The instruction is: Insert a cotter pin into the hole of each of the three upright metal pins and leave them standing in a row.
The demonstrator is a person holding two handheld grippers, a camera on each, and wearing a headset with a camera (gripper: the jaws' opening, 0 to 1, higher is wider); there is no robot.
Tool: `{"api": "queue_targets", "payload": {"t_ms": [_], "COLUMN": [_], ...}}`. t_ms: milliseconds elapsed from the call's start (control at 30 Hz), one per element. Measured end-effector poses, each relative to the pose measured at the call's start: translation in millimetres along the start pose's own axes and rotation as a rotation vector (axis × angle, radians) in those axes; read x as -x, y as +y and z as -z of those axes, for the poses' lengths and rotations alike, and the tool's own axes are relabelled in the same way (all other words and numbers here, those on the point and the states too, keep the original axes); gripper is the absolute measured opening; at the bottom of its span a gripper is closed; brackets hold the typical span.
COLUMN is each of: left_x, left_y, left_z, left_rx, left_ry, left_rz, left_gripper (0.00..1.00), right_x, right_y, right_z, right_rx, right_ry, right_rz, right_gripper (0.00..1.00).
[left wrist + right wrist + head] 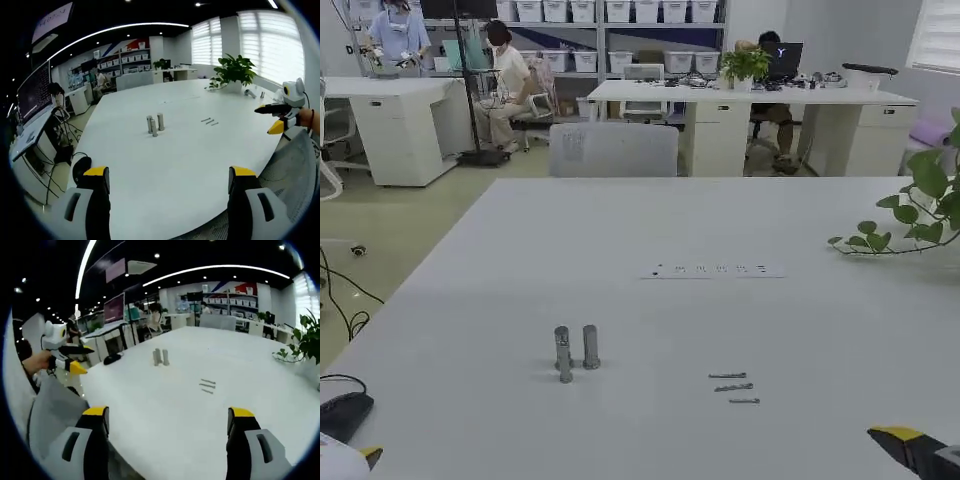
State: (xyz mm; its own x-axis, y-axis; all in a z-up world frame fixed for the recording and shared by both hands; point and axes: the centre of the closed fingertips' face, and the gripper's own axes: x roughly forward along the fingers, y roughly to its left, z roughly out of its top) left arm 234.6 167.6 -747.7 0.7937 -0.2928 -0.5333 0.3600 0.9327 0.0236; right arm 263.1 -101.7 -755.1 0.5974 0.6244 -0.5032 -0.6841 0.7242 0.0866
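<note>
Yellow-tipped left tongs and right tongs hang at the near edge of the white tabletop, both spread wide and empty, probably poised to reach in. Three upright grey metal pins stand bunched toward that near edge, not yet in a row. Three thin grey cotter pins lie side by side, apart from them toward the right edge, loose for picking.

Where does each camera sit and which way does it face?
Head view: on the head, looking down the table; left tool, right tool tips at bottom corners.
Left gripper view: on left tool, facing across the table; own open jaws, right tool, right hand.
Right gripper view: on right tool, facing likewise; own open jaws, left tool, left hand.
Shared: metal pins, cotter pins.
</note>
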Motion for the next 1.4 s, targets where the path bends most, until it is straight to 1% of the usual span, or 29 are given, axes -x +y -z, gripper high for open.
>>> {"api": "queue_targets", "payload": {"t_ms": [133, 233, 333, 433, 500, 567, 667, 800, 900, 1000, 1200, 1267, 1400], "left_x": [0.8, 1.7, 2.3, 2.8, 3.5, 4.0, 4.4, 4.7, 4.9, 4.8, 4.3, 4.3, 4.5], "left_y": [1.0, 1.3, 2.1, 1.6, 1.0, 1.1, 0.3, 0.2, -0.5, -2.4, -4.5, -4.3, -5.2], "left_z": [-0.8, -2.3, -3.3, -4.1, -5.2, -6.3, -7.6, -6.1, -5.8, -5.9, -4.3, -4.8, -6.6], "left_rx": [-0.004, -0.001, 0.007, 0.003, -0.016, -0.021, -0.005, -0.007, -0.004, 0.003, 0.0, 0.001, 0.003], "left_ry": [0.0, -0.006, -0.012, -0.018, -0.02, -0.024, -0.035, -0.032, -0.034, -0.04, -0.034, -0.035, -0.042], "left_rz": [-0.003, -0.004, -0.008, -0.003, -0.004, -0.007, -0.003, -0.001, 0.003, 0.012, 0.022, 0.021, 0.025], "left_gripper": [0.99, 0.99, 0.99, 0.99, 0.99, 0.99, 0.99, 0.99, 0.99, 0.99, 0.99, 0.98, 0.98], "right_x": [0.7, 2.1, 3.5, 4.3, 4.0, 3.5, 3.0, 2.9, 2.7, 2.4, 0.6, -0.2, -1.1], "right_y": [-0.3, -5.5, -8.7, -9.3, -8.6, -7.7, -3.8, -3.3, -2.2, -1.3, -0.5, -0.3, 0.7], "right_z": [-2.4, -4.3, -6.3, -8.6, -7.9, -6.2, -4.1, -0.9, -0.4, 0.6, -0.8, -2.0, 0.1], "right_rx": [-0.002, 0.019, 0.007, -0.006, -0.003, -0.002, -0.002, 0.014, 0.017, 0.031, 0.028, 0.024, 0.034], "right_ry": [-0.01, -0.019, -0.029, -0.045, -0.043, -0.042, -0.04, -0.027, -0.028, -0.023, -0.028, -0.038, -0.036], "right_rz": [0.003, 0.041, 0.058, 0.058, 0.061, 0.06, 0.045, 0.046, 0.039, 0.037, 0.033, 0.034, 0.037], "right_gripper": [0.95, 0.95, 0.96, 0.95, 0.95, 0.95, 0.95, 0.98, 1.0, 1.0, 1.0, 0.99, 0.94]}}
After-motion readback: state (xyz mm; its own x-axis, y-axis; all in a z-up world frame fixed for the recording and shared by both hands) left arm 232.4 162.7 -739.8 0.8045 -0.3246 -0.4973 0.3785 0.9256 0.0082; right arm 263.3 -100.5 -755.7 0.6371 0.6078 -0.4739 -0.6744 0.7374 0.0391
